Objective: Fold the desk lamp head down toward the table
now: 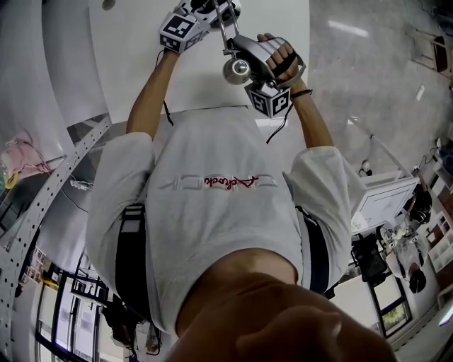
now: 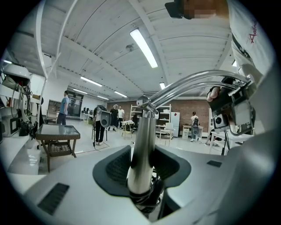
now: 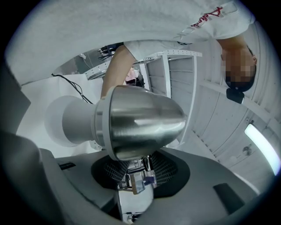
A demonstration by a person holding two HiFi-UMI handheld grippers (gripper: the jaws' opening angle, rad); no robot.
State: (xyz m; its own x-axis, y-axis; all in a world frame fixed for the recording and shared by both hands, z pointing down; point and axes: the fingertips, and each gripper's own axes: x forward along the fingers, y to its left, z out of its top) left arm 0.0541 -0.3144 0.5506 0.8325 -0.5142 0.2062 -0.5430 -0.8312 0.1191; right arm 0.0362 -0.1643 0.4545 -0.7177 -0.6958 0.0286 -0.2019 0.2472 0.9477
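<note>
The desk lamp is chrome. Its upright stem (image 2: 141, 149) stands between the jaws of my left gripper (image 2: 142, 163), and the pads press on it from both sides. From the elbow joint (image 2: 147, 104) the upper arm (image 2: 193, 82) runs right to my right gripper (image 2: 232, 110). In the right gripper view the bullet-shaped lamp head (image 3: 140, 125) lies across the jaws. Its small hinge bracket (image 3: 137, 178) sits between the pads of my right gripper (image 3: 139, 166), with a gap on either side. In the head view the left gripper (image 1: 216, 13) and right gripper (image 1: 246, 58) flank the lamp head (image 1: 237, 69).
The lamp stands on a white table (image 1: 134, 42). A perforated metal rail (image 1: 42, 194) runs at the left of the head view. Beyond the lamp are a dark side table (image 2: 57, 132), several people (image 2: 115, 115) and shelving (image 2: 164, 117).
</note>
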